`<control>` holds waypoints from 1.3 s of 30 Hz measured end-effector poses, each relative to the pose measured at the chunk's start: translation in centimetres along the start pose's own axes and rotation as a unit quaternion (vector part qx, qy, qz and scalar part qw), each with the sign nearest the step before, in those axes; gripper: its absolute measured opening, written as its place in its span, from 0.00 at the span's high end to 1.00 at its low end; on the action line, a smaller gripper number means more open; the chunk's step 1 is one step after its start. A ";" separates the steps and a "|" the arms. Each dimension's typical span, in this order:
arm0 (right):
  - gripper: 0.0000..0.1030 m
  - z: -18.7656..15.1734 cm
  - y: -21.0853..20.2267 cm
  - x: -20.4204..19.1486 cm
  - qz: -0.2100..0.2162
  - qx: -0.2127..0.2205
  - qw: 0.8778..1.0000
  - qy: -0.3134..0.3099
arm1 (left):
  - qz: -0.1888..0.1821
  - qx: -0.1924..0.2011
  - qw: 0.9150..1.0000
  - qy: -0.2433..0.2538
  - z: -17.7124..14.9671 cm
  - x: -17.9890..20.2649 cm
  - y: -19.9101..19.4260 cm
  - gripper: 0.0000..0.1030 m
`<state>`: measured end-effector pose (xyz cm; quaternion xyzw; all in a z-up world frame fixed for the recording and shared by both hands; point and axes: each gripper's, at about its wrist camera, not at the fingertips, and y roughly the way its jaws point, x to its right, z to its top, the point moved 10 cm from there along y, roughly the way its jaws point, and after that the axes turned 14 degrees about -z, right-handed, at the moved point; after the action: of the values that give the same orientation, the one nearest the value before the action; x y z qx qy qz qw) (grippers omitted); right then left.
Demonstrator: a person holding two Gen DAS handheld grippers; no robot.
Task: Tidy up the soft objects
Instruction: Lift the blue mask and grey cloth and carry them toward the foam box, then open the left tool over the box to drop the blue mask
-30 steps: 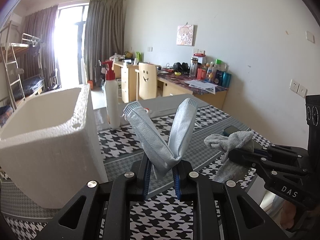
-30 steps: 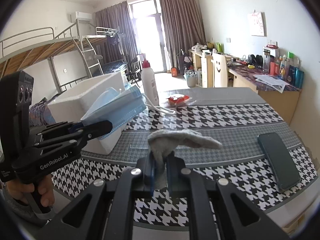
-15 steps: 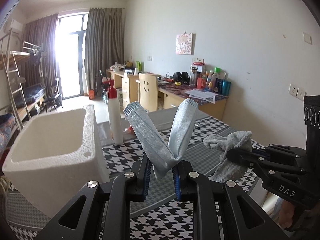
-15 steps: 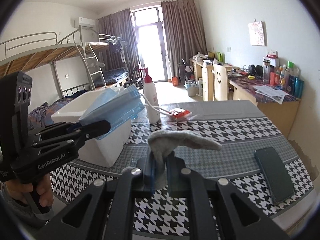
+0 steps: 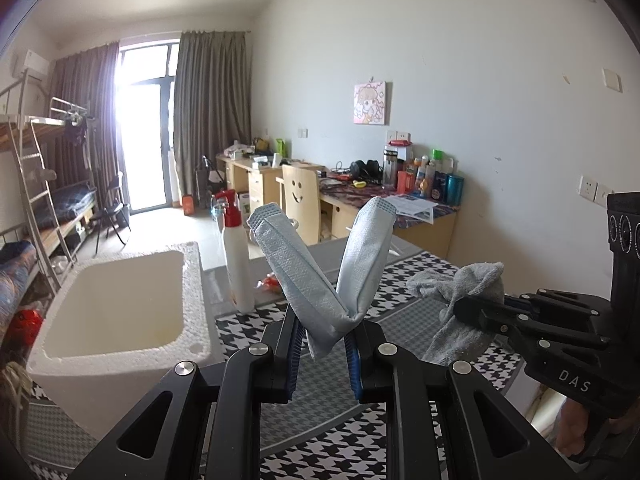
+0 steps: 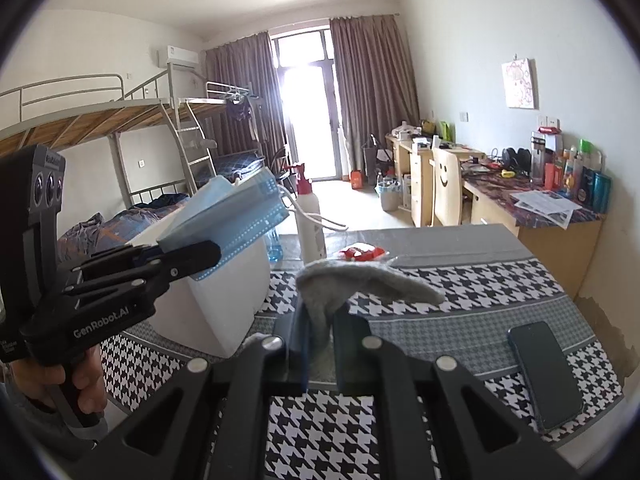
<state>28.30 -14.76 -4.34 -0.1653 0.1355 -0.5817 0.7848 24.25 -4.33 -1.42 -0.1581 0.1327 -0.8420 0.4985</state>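
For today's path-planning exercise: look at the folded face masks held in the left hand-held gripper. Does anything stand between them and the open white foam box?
Nothing visible does. The face masks, clamped in the left hand-held gripper, are held up beside the foam box, whose top is open. The white pump bottle stands beyond the box's far corner, off that path.

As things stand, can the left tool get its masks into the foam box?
Probably yes: the left tool, shut on the folded blue face masks, sits beside the open-topped white foam box; nothing covers the opening.

Left gripper [image 5: 323, 334] closed tight on mask [image 5: 320, 280]; right gripper [image 6: 320, 330] pinching sock [image 6: 352, 284]; both raised, side by side.
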 end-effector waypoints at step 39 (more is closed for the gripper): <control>0.88 4.3 1.2 -3.5 0.041 0.031 0.998 -0.022 | 0.069 0.044 0.996 -0.024 3.1 -5.7 -2.9 0.80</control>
<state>30.12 -10.64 -0.90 -0.1479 0.1070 -0.5489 0.8157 25.72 1.82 1.76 -0.1470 0.0939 -0.8062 0.5654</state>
